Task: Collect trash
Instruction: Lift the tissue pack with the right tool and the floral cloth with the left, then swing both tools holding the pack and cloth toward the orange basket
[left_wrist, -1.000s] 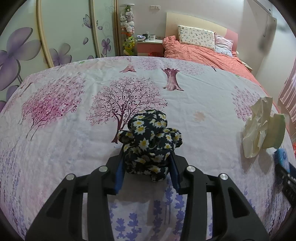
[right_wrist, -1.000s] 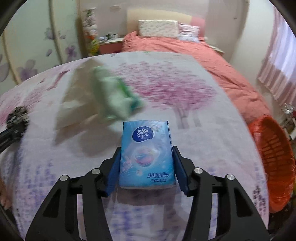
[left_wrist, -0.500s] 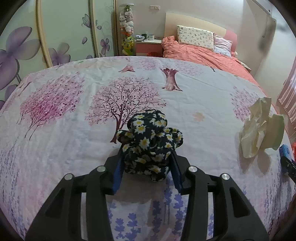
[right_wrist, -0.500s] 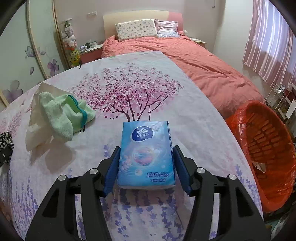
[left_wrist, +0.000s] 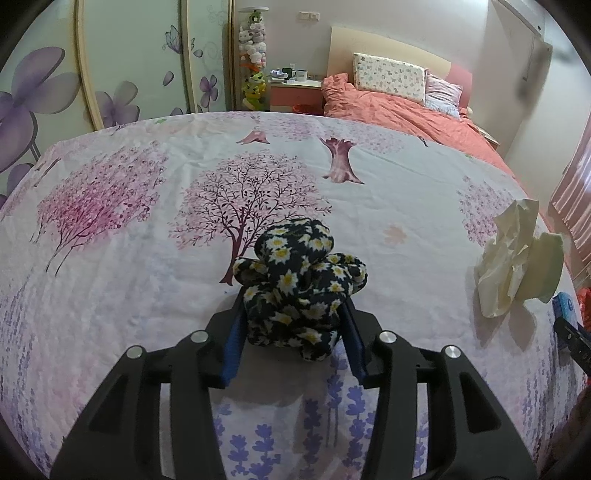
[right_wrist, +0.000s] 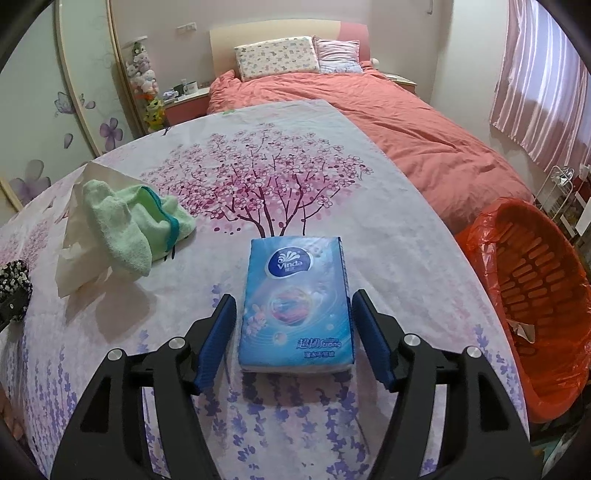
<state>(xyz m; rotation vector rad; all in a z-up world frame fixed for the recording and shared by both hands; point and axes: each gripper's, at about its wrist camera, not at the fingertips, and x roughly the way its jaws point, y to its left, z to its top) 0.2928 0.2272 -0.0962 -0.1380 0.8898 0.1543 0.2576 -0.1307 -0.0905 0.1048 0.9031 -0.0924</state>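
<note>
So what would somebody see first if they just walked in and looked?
Probably the bright blue tissue pack lying on the flowery sheet between the right tool's open fingers. Next, the orange basket beside the table, and the dark daisy-print cloth bundle between the left tool's fingers.

A broad surface under a white sheet printed with pink blossom trees and purple lavender sprigs fills the foreground. Beyond it stands a bed with a rumpled coral-red duvet, a floral-print pillow and a pink striped pillow against a pale cream headboard. Pale sliding wardrobe doors painted with purple flowers and butterflies line the left wall. A tall column of plush toys rises beside a pink bedside table holding mugs. Pink striped curtains glow with daylight on the right.
</note>
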